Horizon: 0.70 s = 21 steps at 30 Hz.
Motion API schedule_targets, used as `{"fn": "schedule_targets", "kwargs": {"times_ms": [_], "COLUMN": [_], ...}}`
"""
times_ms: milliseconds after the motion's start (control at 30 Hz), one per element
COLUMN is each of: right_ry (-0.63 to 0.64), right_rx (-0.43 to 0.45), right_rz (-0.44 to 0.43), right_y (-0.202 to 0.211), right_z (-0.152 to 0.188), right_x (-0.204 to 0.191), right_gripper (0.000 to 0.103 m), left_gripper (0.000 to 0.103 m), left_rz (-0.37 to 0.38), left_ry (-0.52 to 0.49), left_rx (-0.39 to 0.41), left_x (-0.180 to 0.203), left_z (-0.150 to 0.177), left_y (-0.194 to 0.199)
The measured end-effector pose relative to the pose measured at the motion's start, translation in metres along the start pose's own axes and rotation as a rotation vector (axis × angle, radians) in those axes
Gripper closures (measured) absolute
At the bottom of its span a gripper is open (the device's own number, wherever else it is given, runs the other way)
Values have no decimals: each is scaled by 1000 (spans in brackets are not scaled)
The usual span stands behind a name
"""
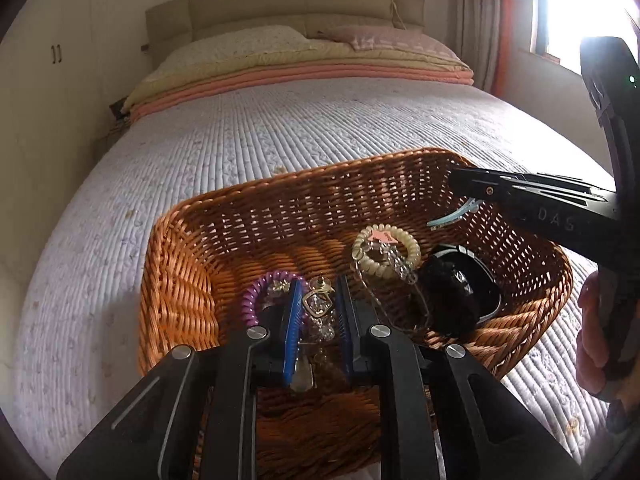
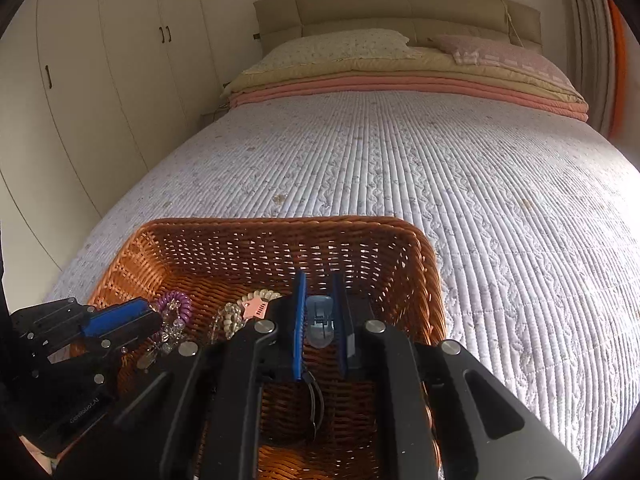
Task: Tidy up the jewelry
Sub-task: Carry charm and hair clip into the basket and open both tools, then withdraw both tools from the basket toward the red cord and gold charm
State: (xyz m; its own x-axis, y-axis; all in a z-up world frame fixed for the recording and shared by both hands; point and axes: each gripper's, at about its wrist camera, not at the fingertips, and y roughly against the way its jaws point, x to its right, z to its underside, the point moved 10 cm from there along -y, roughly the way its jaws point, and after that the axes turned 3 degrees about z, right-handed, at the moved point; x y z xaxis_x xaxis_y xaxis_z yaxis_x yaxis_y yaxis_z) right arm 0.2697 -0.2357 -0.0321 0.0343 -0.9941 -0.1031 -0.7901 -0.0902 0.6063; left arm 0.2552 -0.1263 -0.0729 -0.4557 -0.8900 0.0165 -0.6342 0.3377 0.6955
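**Both grippers loaded over the basket**

Both tongs hang over the brown woven wicker basket (image 1: 224,240) on the quilted bed. The left gripper (image 1: 318,308) is clamped on a gold-framed crystal earring (image 1: 316,304) — pinched narrow so the dangling piece can't slip, I'd say. The right gripper (image 2: 320,320) is closed on a pale blue translucent hair clip (image 2: 319,326), above the basket's right side. On the basket floor: a purple spiral hair tie (image 1: 256,300) at left, a cream spiral hair tie (image 1: 404,246) mid-floor, a black hairpiece (image 1: 448,292) beside it — collected, not scattered.
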Motion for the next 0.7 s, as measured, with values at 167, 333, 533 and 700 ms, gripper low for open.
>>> {"fn": "schedule_targets", "kwargs": {"times_ms": [167,333,533,700], "right_ry": [-42,-111,-179,-125], "right_rx": [-45,-76,-96,-74], "right_rz": [-21,-79,-117,-145], "right_y": [-1,15,46,100], "right_z": [13,27,41,63], "right_x": [8,16,21,-4], "right_gripper": [92,91,63,63], "left_gripper": [85,70,56,56], "left_rz": [49,81,115,134], "left_ry": [6,4,62,140], "left_rx": [-28,14,64,89], "left_x": [6,11,6,-2], "left_z": [11,16,25,49], "left_y": [2,35,86,131]}}
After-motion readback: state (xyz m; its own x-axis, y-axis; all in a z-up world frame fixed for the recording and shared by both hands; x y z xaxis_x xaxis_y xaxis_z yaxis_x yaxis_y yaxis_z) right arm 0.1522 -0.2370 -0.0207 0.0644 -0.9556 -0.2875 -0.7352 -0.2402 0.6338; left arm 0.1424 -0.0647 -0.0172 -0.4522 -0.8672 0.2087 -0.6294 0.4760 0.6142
